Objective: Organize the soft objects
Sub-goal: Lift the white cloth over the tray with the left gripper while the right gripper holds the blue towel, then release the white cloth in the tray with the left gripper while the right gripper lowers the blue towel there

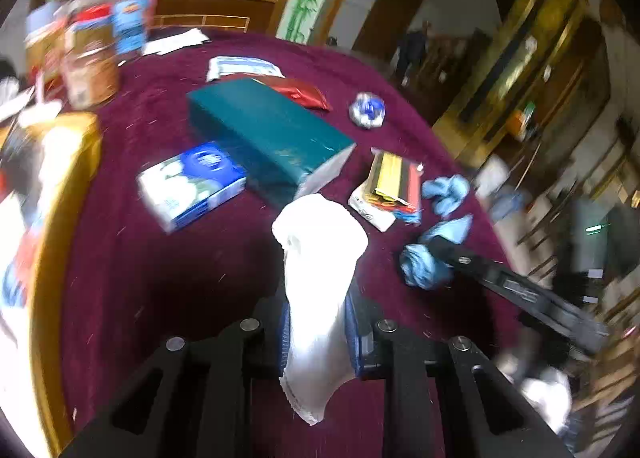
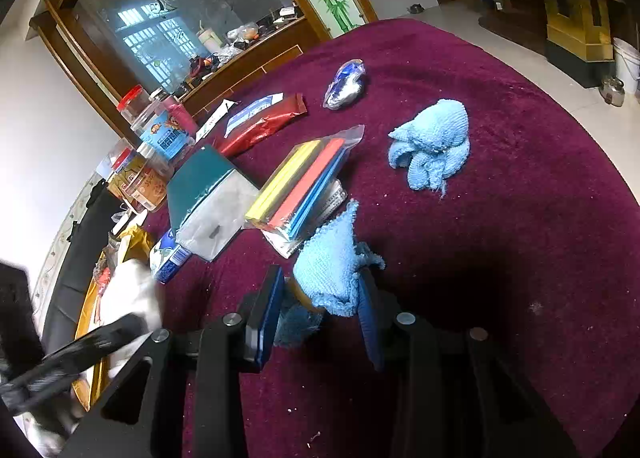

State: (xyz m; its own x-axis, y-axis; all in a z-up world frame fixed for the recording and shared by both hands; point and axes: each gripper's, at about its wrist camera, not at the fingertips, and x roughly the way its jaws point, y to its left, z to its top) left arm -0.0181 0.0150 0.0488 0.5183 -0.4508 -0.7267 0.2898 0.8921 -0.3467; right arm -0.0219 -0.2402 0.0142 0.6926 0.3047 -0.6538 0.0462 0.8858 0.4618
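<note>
A white soft cloth (image 1: 320, 266) stands up between the blue pads of my left gripper (image 1: 320, 326), which is shut on it above the maroon table (image 1: 160, 278). In the right wrist view my right gripper (image 2: 320, 318) is shut on a crumpled light blue cloth (image 2: 332, 270), held just over the table. A second light blue cloth (image 2: 432, 145) lies bunched on the table beyond it. The left wrist view shows the right gripper (image 1: 436, 246) coming in from the right with its blue cloth (image 1: 424, 262). The left gripper (image 2: 132, 324) and its white cloth (image 2: 132, 294) appear blurred at lower left.
On the table lie a green box (image 1: 264, 129), a blue-and-white tissue pack (image 1: 192, 181), a clear bag of coloured strips (image 1: 396, 185), a red packet (image 1: 300, 91) and a foil-wrapped ball (image 1: 367, 109). Jars (image 1: 92, 69) stand at back left. A gold-rimmed tray (image 1: 68, 197) holds items at left.
</note>
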